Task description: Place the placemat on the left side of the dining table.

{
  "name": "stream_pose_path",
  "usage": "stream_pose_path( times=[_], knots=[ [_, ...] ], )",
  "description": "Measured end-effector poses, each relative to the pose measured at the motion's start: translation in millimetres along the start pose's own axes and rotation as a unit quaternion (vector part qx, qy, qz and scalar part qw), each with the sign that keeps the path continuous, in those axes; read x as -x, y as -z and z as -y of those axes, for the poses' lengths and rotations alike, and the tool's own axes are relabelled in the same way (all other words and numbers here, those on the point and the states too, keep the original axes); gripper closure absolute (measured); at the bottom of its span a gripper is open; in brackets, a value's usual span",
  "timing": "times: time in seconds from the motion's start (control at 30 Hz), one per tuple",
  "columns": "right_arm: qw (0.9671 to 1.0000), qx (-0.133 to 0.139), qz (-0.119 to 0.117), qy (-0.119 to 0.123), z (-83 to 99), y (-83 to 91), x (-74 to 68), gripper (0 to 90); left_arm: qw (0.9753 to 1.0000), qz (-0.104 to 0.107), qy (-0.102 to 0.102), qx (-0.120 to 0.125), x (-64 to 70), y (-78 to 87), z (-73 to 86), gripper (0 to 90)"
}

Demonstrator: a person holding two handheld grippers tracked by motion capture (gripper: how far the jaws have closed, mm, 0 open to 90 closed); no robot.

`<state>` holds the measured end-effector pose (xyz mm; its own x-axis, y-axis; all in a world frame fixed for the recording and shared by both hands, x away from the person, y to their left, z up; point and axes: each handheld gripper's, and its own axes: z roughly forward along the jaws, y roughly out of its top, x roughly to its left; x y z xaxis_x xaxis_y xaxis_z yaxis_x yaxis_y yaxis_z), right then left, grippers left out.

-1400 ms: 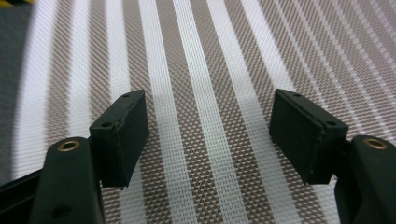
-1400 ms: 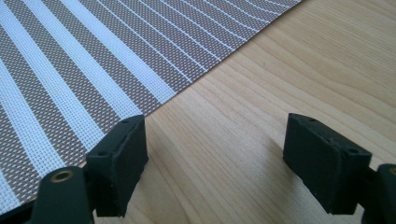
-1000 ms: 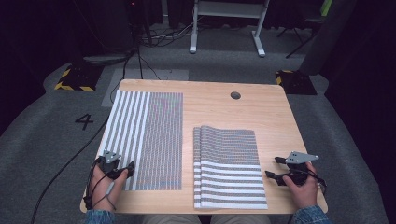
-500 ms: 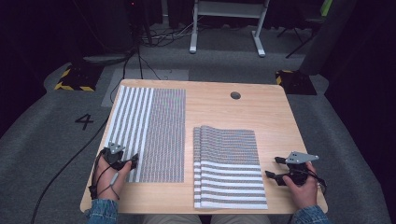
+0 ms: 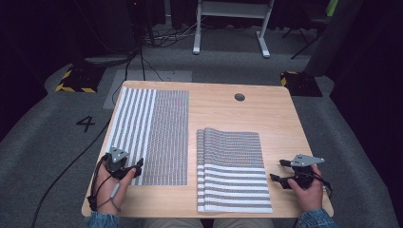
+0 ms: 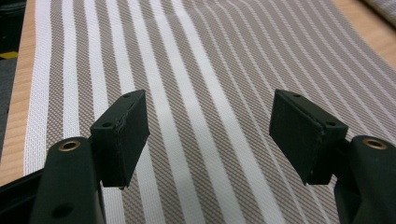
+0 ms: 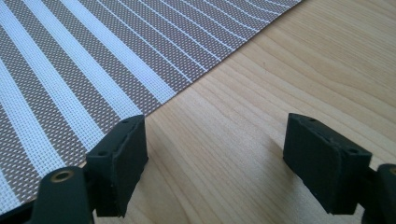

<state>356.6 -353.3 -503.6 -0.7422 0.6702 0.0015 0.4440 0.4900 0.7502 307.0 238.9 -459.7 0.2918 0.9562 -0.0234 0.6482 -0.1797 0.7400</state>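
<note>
A striped woven placemat [image 5: 152, 135] lies flat on the left half of the wooden table [image 5: 280, 118]. A stack of the same striped mats [image 5: 233, 168] sits at the front middle. My left gripper [image 5: 139, 167] is open over the near left corner of the flat mat, whose stripes [image 6: 205, 84] run away between its jaws. My right gripper [image 5: 277, 171] is open above bare wood just right of the stack, with the stack's edge [image 7: 93, 70] beside its left jaw and nothing between the jaws.
A round cable hole [image 5: 239, 97] is in the table's far right part. Bare wood lies beyond the stack and along the right side. A white desk frame [image 5: 233, 23] and cables stand on the grey floor behind. A hazard-striped block [image 5: 76, 78] sits at the left.
My left gripper has moved slightly forward and right, further onto the flat mat's near corner. The right gripper has stayed in place.
</note>
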Motion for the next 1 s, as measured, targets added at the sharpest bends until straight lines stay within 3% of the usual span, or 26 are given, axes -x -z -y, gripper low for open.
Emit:
stream_pose_path(
  times=[0.27, 0.53, 0.67, 0.83, 1.0],
  knots=[
    [1.0000, 0.000, 0.000, 0.000, 0.0, 0.0, -0.1, 22.0, 0.9991, 0.028, -0.031, 0.011, 23.7, 31.3, -4.6, 28.8],
    [1.0000, 0.000, 0.000, 0.000, 0.0, 0.0, 0.0, 22.0, 0.9960, 0.060, -0.066, -0.004, 42.8, 48.6, -2.6, 28.7],
    [1.0000, 0.000, 0.000, 0.000, 0.0, 0.0, 0.0, 22.0, 0.9925, 0.090, -0.080, -0.019, 50.1, 47.9, 0.5, 28.7],
    [1.0000, 0.000, 0.000, 0.000, 0.0, 0.0, 0.0, 22.0, 0.9878, 0.112, -0.103, -0.033, 60.2, 46.2, 2.7, 28.6],
    [1.0000, 0.000, 0.000, 0.001, 0.0, 0.0, -0.1, 22.0, 0.9832, 0.135, -0.119, -0.034, 70.1, 44.8, 3.0, 28.4]
  ],
)
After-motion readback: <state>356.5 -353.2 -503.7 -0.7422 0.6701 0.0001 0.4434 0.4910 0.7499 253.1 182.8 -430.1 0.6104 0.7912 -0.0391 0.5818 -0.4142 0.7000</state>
